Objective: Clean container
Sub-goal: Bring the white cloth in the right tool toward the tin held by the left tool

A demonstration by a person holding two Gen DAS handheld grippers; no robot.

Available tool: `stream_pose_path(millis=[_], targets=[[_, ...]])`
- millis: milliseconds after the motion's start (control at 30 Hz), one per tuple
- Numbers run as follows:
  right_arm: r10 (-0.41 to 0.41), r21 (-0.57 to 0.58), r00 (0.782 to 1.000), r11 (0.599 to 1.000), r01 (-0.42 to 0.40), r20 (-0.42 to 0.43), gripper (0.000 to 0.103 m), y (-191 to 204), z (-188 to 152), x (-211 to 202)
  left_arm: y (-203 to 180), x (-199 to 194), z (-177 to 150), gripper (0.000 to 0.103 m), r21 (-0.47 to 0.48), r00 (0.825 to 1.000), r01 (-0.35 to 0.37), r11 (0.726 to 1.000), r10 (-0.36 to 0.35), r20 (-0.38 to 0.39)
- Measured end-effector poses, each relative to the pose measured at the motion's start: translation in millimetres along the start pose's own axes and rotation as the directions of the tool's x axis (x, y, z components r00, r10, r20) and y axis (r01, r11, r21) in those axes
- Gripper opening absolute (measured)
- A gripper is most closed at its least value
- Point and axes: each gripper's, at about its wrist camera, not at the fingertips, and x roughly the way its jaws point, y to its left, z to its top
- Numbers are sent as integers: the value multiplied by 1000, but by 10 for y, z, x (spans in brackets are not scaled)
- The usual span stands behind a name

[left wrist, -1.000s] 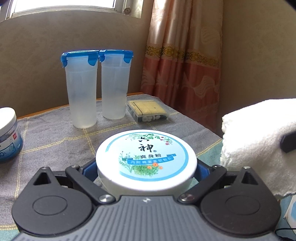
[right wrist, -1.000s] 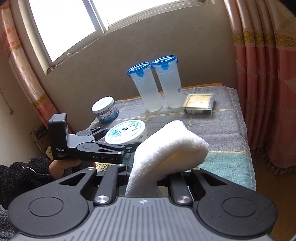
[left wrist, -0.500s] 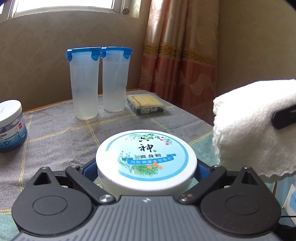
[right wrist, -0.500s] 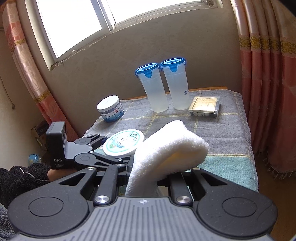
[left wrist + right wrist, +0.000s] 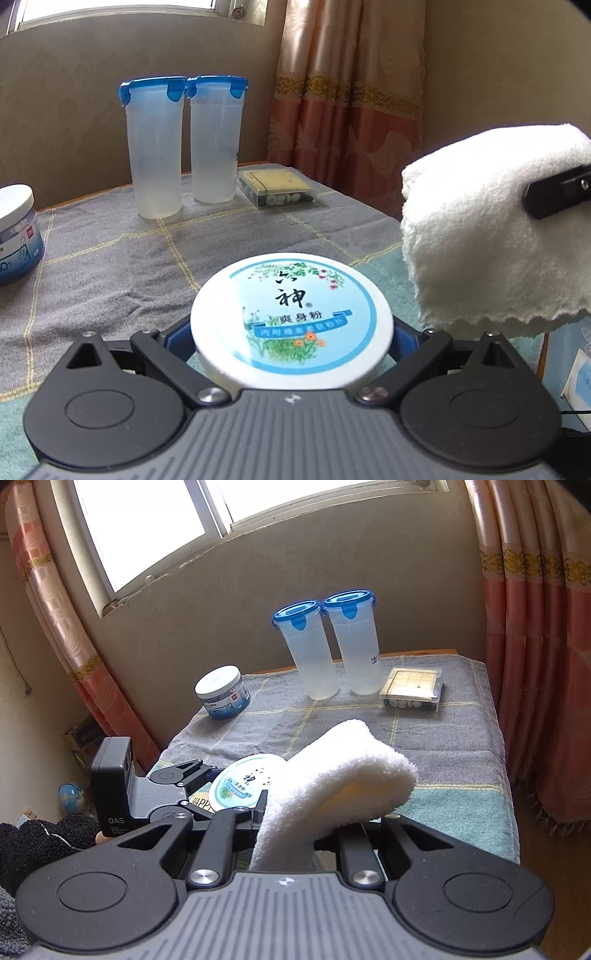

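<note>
1. The left gripper [image 5: 291, 332] has its fingers spread wide and clamped on the sides of a round tin [image 5: 291, 325], gripped across its width.
2. The tin lies flat between those fingers, its printed lid facing up and its short axis upright.
3. The right gripper [image 5: 295, 834] is clenched on a white cloth [image 5: 332, 786], which bulges forward past the fingers.
4. The cloth hangs just right of the tin; I cannot tell whether they touch.
</note>
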Motion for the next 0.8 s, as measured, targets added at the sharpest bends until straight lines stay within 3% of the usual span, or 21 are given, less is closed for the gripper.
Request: stream_pose_path(millis=[400,800], targets=[[10,-34,1000,999,-9,28,19,105,18,-136,9,18,62,99,-32,999,-10,999,9,-45],[28,-53,998,998,-24,65,19,142,-31,-309,-28,-206,83,100,-41,1000,-24,999,24,-20]])
